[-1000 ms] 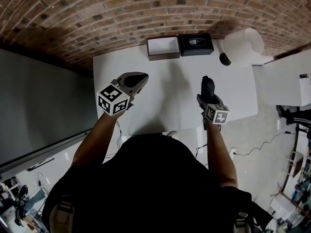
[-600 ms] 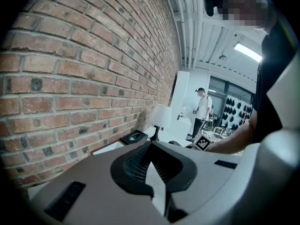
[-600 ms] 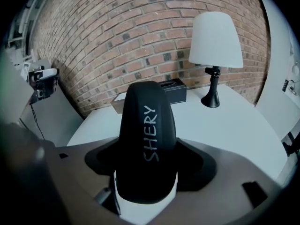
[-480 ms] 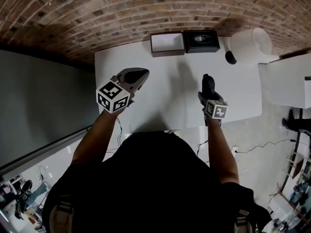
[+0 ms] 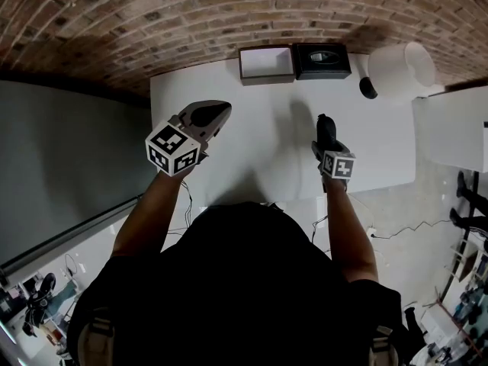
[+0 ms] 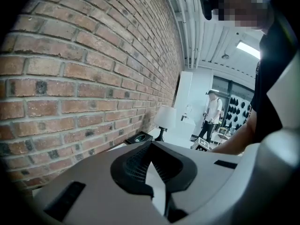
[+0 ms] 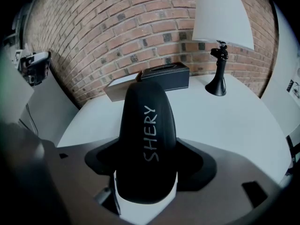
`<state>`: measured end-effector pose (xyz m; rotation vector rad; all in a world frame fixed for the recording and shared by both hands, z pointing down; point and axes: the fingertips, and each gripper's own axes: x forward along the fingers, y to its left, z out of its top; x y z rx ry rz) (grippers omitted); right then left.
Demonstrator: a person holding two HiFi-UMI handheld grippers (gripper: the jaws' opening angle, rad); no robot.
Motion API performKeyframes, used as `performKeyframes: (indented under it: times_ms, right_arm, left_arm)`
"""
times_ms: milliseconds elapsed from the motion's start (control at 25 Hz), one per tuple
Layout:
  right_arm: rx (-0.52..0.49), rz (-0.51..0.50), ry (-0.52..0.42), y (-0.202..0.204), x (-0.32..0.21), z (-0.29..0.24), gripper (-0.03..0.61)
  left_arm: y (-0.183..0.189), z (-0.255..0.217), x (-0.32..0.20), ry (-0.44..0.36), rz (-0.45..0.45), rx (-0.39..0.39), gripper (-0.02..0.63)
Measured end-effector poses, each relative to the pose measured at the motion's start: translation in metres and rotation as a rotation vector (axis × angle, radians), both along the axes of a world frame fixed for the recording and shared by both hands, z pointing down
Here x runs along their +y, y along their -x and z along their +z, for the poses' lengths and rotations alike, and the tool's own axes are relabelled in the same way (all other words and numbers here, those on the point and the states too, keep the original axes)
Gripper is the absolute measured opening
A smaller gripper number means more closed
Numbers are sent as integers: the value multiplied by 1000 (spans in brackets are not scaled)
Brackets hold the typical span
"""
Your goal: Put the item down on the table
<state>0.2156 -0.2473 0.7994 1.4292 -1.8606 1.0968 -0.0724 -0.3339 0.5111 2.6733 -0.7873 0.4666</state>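
In the right gripper view a black, rounded oblong case (image 7: 147, 139) with "SHERY" handwritten in white lies lengthwise between the jaws. My right gripper (image 5: 327, 126) is shut on it and points steeply down over the right half of the white table (image 5: 259, 151); whether the case touches the tabletop I cannot tell. My left gripper (image 5: 211, 116) hovers over the table's left part. Its dark pads (image 6: 140, 165) meet at the tip and nothing is between them.
At the table's far edge against the brick wall stand an open white-lined box (image 5: 266, 63) and a black tissue box (image 5: 322, 59). A white-shaded lamp (image 5: 396, 69) on a black stem occupies the far right corner. A person (image 6: 213, 111) stands far off in the room.
My right gripper has sunk toward the table with the black case in it, its marker cube now smaller in the head view. The left gripper has hardly moved.
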Motion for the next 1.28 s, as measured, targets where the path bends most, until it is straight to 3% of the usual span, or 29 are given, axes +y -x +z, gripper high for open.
performKeyframes:
  times_ms: [560,1280]
  right_arm:
    - [43,-23,84,-1,2,50,350]
    - [147,-74,129,-1,-4,69,351]
  left_arm:
    - [5,4,-10,5,-22,-12,14]
    - [11,15,-17,31,-25,-23,14]
